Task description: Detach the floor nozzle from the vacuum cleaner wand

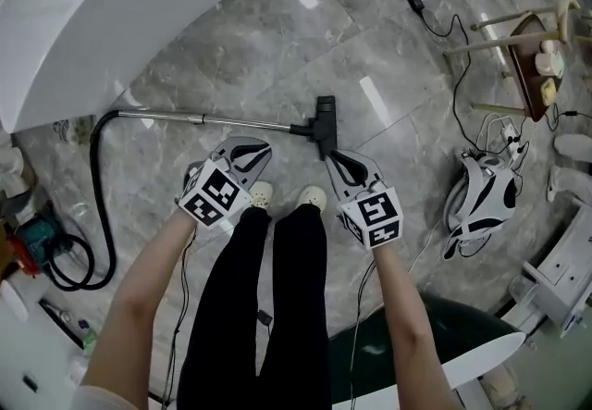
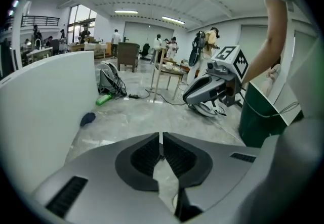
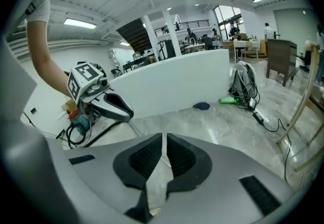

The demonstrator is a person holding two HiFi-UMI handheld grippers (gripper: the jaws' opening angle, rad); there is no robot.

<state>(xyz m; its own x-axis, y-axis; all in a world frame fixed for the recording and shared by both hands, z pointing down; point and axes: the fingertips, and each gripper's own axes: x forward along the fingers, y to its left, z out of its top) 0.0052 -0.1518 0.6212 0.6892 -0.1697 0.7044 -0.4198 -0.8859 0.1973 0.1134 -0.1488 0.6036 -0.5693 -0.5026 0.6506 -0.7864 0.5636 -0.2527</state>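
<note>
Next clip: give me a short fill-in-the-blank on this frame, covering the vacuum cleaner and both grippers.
1. The wand lies flat on the ____, with the floor nozzle attached at one end.
2. The left gripper and the right gripper both have their jaws ____, with nothing between them.
3. The hose at the wand's other end is coloured ____.
4. In the head view, the gripper nearer the floor nozzle is the ____ one.

Missing words: floor; shut; black; right.

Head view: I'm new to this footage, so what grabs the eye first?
The long silver vacuum wand with its black floor nozzle lies across the grey marble floor. Nearer the person, the left claw and right claw hover shut and empty.
</note>
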